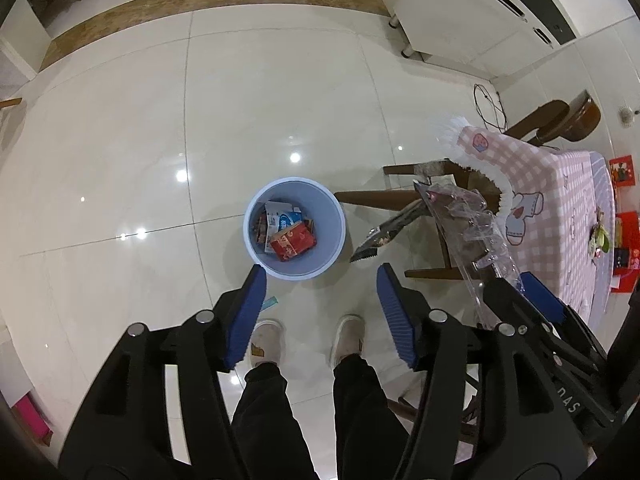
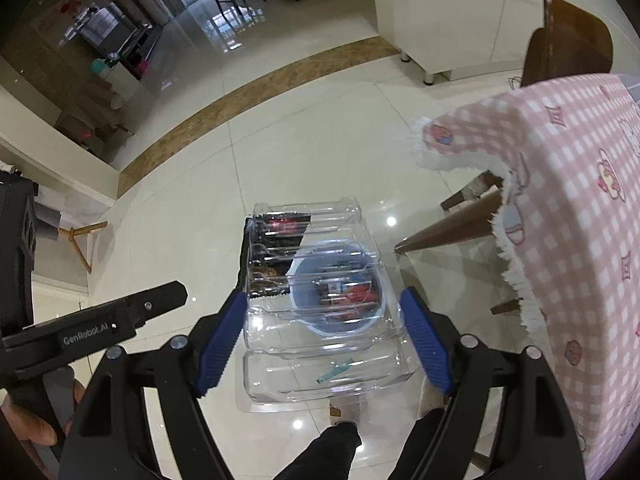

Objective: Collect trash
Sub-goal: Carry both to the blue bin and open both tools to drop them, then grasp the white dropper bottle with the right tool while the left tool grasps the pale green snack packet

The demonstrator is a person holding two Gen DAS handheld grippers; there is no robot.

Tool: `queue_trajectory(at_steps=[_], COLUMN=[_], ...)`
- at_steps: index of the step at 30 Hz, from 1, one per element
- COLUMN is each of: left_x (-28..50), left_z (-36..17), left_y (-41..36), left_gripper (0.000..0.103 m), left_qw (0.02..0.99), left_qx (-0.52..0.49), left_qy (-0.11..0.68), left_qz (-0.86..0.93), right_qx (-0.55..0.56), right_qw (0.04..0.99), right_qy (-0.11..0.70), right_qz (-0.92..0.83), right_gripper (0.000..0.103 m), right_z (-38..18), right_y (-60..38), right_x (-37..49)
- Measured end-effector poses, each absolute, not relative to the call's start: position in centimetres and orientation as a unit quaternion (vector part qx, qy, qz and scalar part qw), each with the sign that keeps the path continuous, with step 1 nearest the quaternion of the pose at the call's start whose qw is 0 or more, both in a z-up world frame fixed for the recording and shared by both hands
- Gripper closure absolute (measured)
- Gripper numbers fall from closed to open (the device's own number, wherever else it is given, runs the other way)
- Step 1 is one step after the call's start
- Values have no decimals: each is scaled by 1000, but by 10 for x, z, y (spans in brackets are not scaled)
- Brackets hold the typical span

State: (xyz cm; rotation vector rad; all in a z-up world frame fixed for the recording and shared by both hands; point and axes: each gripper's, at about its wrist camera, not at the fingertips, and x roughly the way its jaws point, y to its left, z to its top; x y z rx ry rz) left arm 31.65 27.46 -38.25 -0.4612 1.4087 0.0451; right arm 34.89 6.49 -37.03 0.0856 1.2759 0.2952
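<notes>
A light blue trash bin [image 1: 295, 228] stands on the tiled floor with red and white wrappers inside. My left gripper [image 1: 320, 272] is open and empty, held above the bin's near rim. My right gripper [image 2: 324, 312] is shut on a clear plastic tray [image 2: 320, 304] with a dark snack wrapper [image 2: 272, 256] against its far side. In the left wrist view the tray [image 1: 472, 236] and the wrapper [image 1: 384, 236] hang to the right of the bin. The bin [image 2: 336, 292] shows through the tray in the right wrist view.
A table with a pink checked cloth [image 1: 556, 196] stands at the right, with wooden chairs [image 1: 400, 200] beside it. A white cabinet [image 1: 472, 12] is at the far right. A small green scrap [image 1: 270, 302] lies on the floor near the person's shoes [image 1: 266, 340].
</notes>
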Motion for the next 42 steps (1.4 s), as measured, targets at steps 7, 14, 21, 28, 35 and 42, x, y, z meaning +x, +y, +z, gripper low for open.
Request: queue_trajectory(at_steps=[7,14,21,28,35,42], left_x=[313,322,352,377,384,389], left_z=[-376,-362,-330,-301,-303,-318], left_y=[285,257,169,35,-107,-192], left_gripper=[38,38,37,37,36,36], left_qw=[740,747,765,774,754,738], left_qx=[-214,-200,-148,-78,-21,4], left_qy=[636,633,624,607,610,624], left_qz=[36,12,-63,-163,-243,-255], right_qx=[37,34,63,88,103,141], right_qw=[794,807,834,874,850,822], right_qy=[588,575,543,473,481,526], right_qz=[147,131,70,-71,-188,-169], right_gripper=[16,16,16,16,18,43], right_z=[-374,-356,-320,-278,-299,-348], right_y=[80,56,-27,-177,-312,-370], right_x=[357,354,347,312,288,298])
